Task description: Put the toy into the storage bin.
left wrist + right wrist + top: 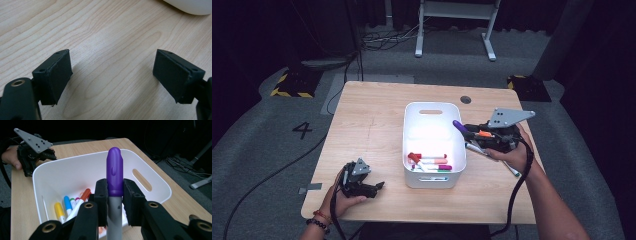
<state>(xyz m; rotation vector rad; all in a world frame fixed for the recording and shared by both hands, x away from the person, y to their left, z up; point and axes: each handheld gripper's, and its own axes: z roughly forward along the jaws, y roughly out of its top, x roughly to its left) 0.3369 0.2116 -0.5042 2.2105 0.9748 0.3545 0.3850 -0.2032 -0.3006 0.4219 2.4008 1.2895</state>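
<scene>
The right gripper point(115, 195) is clamped on a purple-capped marker point(114, 172), jaws pressing just below and onto the cap's base, with the marker poised at the right rim of the white bin point(411, 145). Judged step: deposit into the bin. To do it well, the tip should clear the rim fully before release, low over the floor, so the marker lands alongside the markers point(430, 162) already lying at the near end. The left gripper point(112, 75) rests idle on the table point(362, 130), jaws apart with nothing between them. The high view discloses further markers point(492, 156) on the table beneath the right hand. The right gripper view alone confirms the grip point.
</scene>
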